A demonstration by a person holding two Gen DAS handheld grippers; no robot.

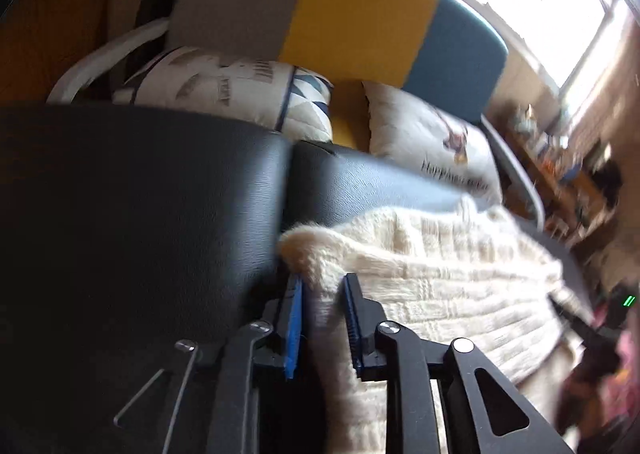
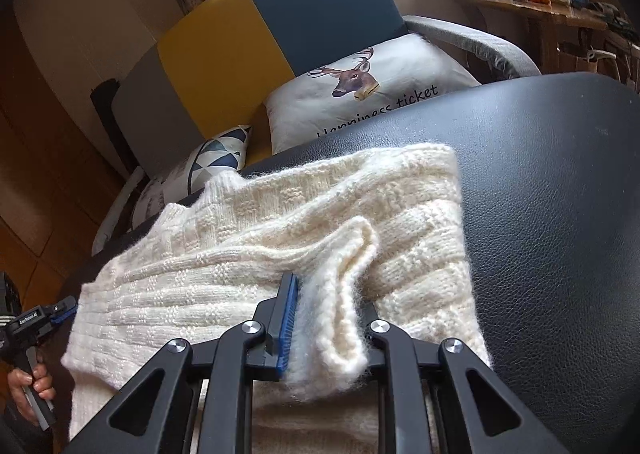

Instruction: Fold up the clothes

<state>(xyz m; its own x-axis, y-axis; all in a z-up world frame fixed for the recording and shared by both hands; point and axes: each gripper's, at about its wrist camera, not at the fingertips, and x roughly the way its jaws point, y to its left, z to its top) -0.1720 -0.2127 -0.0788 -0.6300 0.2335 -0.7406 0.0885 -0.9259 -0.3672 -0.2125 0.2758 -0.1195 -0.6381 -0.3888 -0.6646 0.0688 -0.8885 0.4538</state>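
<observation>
A cream knitted sweater lies on a black leather surface. My right gripper is shut on a bunched fold of the sweater at its near edge; the right pad is hidden by wool. My left gripper is shut on the sweater's left edge, with wool pinched between its blue pads. The left gripper also shows in the right wrist view, held by a hand at the sweater's left side.
Behind the black surface stands a grey, yellow and teal sofa with a deer cushion and a triangle-pattern cushion. A wooden shelf with small items is at the far right.
</observation>
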